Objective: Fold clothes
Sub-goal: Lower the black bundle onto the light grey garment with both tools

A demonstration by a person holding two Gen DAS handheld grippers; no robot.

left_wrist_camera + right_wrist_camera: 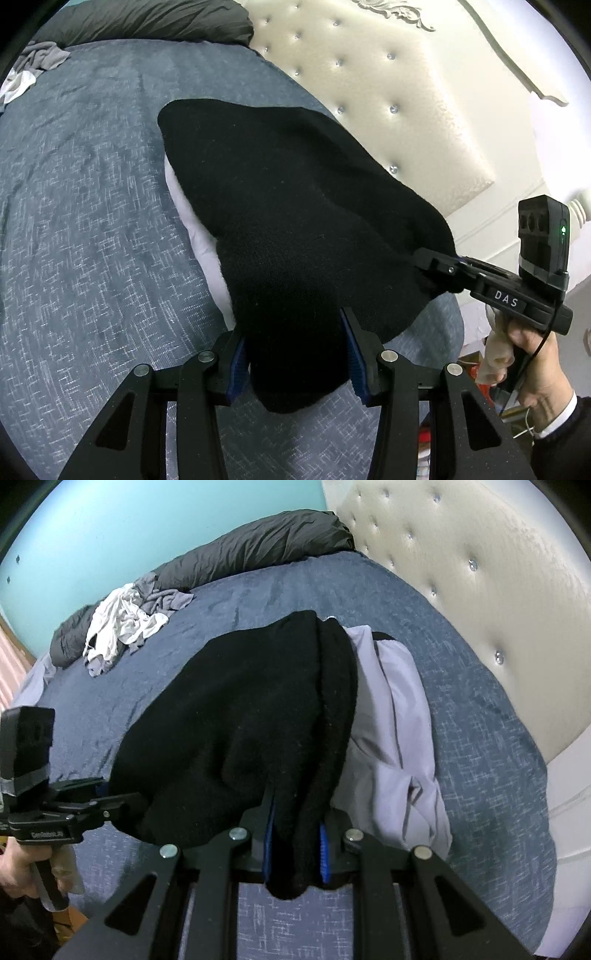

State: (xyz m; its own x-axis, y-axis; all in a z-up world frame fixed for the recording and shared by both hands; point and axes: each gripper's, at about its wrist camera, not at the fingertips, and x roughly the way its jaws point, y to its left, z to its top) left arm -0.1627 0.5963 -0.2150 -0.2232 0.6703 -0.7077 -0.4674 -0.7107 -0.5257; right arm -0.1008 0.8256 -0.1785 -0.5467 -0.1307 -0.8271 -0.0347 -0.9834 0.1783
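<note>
A black knit garment [288, 206] hangs stretched between my two grippers over the bed, and its far part rests on a pale lilac garment [399, 720]. My left gripper [291, 325] is shut on a thick bunch of the black fabric at the near edge. My right gripper [297, 808] is shut on a folded edge of the same garment. In the left wrist view the right gripper [439, 269] pinches the garment's right corner, with a person's hand [535, 365] on its handle. In the right wrist view the left gripper [110, 801] meets the garment's left corner. The lilac garment [192, 221] shows only as a strip.
The blue bedspread [92, 221] covers the bed. A loose pile of white and grey clothes [125, 624] lies at the far side beside a dark grey duvet [258, 542]. A cream tufted headboard [388, 92] runs along the right. A teal wall [110, 524] stands behind the bed.
</note>
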